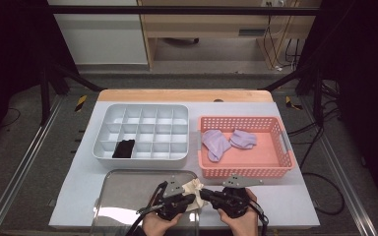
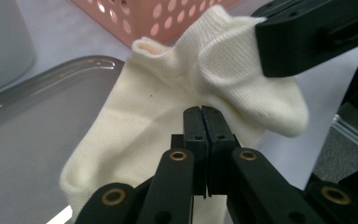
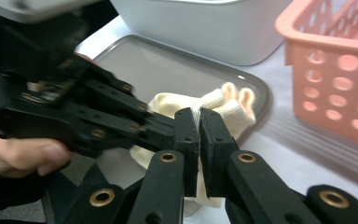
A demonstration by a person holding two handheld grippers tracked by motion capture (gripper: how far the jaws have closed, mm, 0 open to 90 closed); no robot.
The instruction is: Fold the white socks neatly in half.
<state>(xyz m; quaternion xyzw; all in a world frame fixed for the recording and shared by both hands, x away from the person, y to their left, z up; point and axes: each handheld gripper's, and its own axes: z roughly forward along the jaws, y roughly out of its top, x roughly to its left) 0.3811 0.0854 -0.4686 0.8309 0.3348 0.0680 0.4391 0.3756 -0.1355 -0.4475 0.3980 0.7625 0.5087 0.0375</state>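
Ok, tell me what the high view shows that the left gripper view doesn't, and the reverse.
High view alone: the grey divided organizer with a black sock in a front cell, and two purple socks lying in the basket. Left gripper view alone: the left tool pinched shut on the cream sock. Shared: that sock, the pink basket, the metal tray, the right tool.

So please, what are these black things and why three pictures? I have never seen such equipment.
A person holds two hand-held black clamps, one per hand. One picture looks down from above the table; each of the other two comes from a camera riding on a clamp. The left tool and the right tool are both shut on a cream sock over a metal tray. Behind stand a grey divided box with a black item and a pink basket holding purple socks.
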